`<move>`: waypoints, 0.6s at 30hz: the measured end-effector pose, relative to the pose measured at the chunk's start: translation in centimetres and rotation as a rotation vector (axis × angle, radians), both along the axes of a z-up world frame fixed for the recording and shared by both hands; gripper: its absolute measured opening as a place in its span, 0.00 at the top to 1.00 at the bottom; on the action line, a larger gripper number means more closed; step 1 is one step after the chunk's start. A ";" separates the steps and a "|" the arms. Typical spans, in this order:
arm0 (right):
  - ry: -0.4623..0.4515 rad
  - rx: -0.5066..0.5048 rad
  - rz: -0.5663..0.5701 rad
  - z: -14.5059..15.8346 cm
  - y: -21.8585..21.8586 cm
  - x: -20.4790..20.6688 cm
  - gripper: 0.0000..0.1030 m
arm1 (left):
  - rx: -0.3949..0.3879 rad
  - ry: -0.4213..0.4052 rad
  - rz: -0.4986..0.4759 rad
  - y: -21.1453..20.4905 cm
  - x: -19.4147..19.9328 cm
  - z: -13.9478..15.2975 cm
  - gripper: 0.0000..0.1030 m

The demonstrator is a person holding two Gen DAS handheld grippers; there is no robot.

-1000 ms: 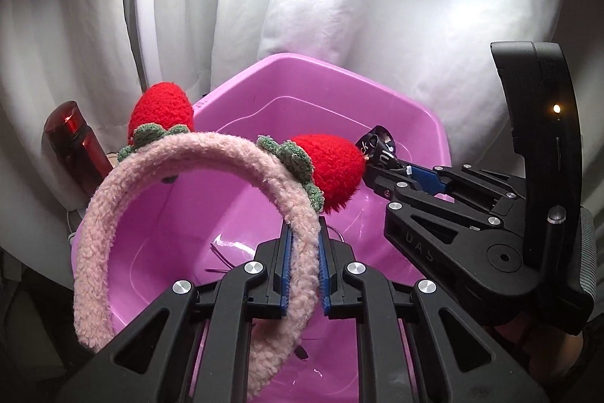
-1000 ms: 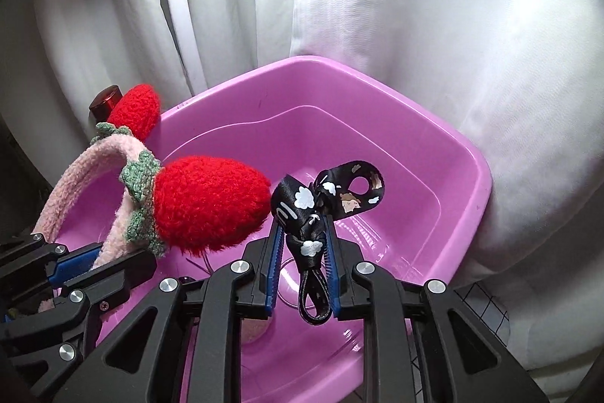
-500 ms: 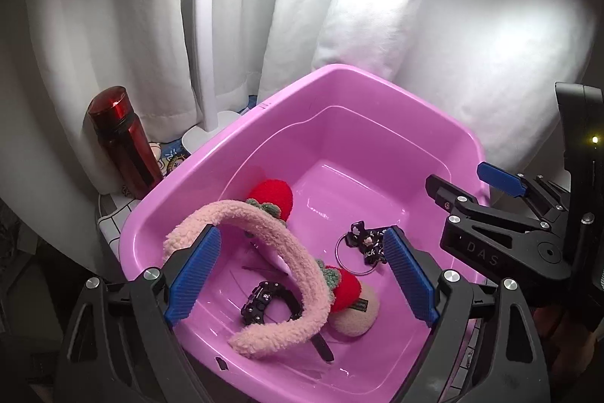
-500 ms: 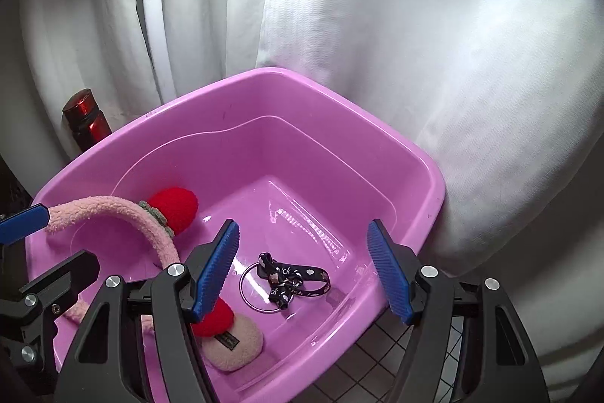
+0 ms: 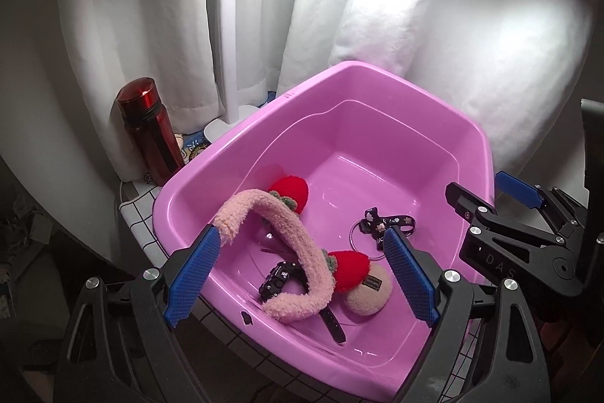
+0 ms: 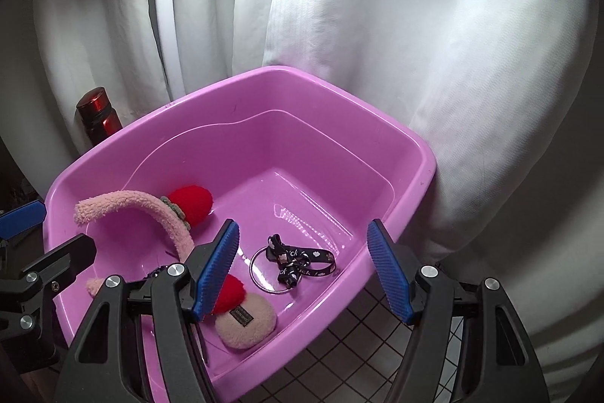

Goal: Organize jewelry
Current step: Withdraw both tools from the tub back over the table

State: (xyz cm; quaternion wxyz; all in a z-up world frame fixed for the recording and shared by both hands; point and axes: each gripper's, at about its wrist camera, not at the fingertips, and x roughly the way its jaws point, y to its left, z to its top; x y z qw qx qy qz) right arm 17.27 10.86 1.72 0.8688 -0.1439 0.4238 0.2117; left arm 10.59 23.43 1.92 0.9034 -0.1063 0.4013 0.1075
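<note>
Both my grippers have let go and pulled back since a moment ago. Now my left gripper (image 5: 302, 274) is wide open and holds nothing. So is my right gripper (image 6: 304, 269). My fluffy pink headband (image 5: 281, 244) with red strawberries lies on the left in the purple tub (image 5: 377, 82). The black ribbon keyring (image 6: 298, 261) lies on the right, near a round beige puff (image 6: 247, 320). A red bottle (image 5: 149, 131) stands far left of the tub.

Harsh overhead lamp glare, dark vignetted corners, fisheye-bent edges.
</note>
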 end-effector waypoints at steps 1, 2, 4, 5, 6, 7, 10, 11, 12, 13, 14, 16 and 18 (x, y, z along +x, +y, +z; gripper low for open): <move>-0.002 0.005 -0.003 0.2 -0.3 -0.3 0.35 | 0.005 -0.004 -0.001 -0.2 -0.3 0.2 0.16; -0.004 0.009 -0.007 0.4 -0.7 -0.6 0.35 | 0.010 -0.008 -0.002 -0.4 -0.6 0.4 0.16; -0.007 0.023 -0.015 0.8 -1.5 -1.3 0.35 | 0.018 -0.017 -0.008 -0.9 -1.2 0.7 0.16; -0.009 0.028 -0.021 1.0 -2.0 -1.7 0.35 | 0.021 -0.020 -0.012 -1.2 -1.5 0.8 0.16; -0.011 0.034 -0.028 1.1 -2.5 -2.2 0.35 | 0.021 -0.025 -0.018 -1.5 -1.8 1.0 0.16; -0.012 0.040 -0.034 1.3 -3.1 -2.7 0.35 | 0.022 -0.030 -0.025 -1.9 -2.2 1.2 0.16; -0.016 0.059 -0.055 1.7 -4.9 -4.2 0.35 | 0.026 -0.043 -0.047 -3.1 -3.3 1.6 0.15; -0.018 0.064 -0.064 1.8 -5.6 -4.8 0.35 | 0.025 -0.049 -0.055 -3.6 -3.6 1.7 0.15; -0.019 0.067 -0.073 1.9 -6.3 -5.4 0.35 | 0.024 -0.055 -0.064 -4.1 -4.0 1.8 0.15; -0.019 0.071 -0.081 2.0 -7.1 -6.0 0.35 | 0.023 -0.060 -0.074 -4.6 -4.3 1.9 0.15; -0.020 0.075 -0.090 2.1 -7.8 -6.6 0.35 | 0.022 -0.062 -0.085 -5.2 -4.6 2.0 0.14; -0.023 0.081 -0.109 2.3 -9.4 -7.8 0.35 | 0.015 -0.066 -0.111 -6.4 -5.3 2.2 0.14; -0.031 0.085 -0.136 2.6 -11.5 -9.1 0.35 | 0.017 -0.074 -0.135 -7.8 -5.9 2.5 0.14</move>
